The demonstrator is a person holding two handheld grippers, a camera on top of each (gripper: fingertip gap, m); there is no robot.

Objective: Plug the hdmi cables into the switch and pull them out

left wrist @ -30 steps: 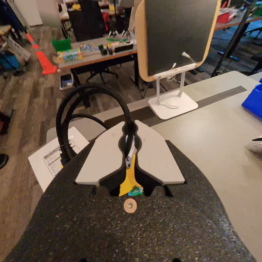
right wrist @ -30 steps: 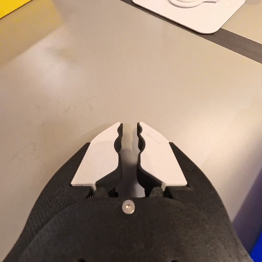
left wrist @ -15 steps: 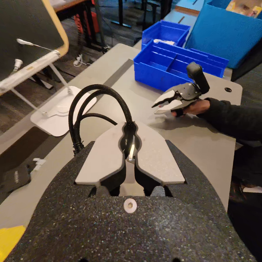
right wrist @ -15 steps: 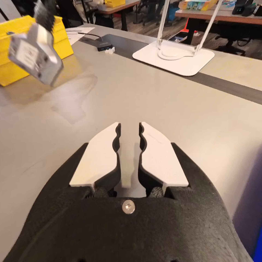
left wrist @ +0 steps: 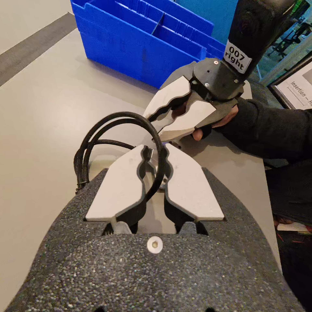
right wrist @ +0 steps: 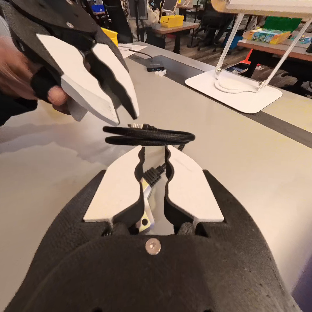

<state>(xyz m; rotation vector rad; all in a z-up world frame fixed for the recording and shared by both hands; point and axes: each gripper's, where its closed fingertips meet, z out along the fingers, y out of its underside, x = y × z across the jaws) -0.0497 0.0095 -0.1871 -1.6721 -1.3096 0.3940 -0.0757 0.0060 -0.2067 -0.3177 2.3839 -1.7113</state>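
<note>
The black braided cable (right wrist: 148, 136) is wound in a loose coil low over the grey bench (right wrist: 236, 168); whether it rests on the surface cannot be told. One end shows a ribbed metal plug at the top of the coil. Its other end, a silver plug (right wrist: 146, 192) with a black ribbed collar, sits between the jaws of the right gripper (right wrist: 154, 149). These jaws stand apart, wider than the plug, and do not clamp it.

In the left wrist view a loop of the cable (left wrist: 118, 121) passes through the left gripper (left wrist: 154, 148), whose jaws are also parted with slack around it. The right gripper (left wrist: 152, 125), held in a gloved hand (left wrist: 224, 118), reaches the loop with its tips spread.

The bench is smooth, with a dark strip (right wrist: 278, 125) running across it. On the strip sits a small black box (right wrist: 155, 66) with a cord, and beside it a white stand base (right wrist: 236, 94). A blue bin (left wrist: 126, 42) with dividers stands near the right gripper. Beyond are other tables, chairs and a yellow bin (right wrist: 170, 20).
</note>
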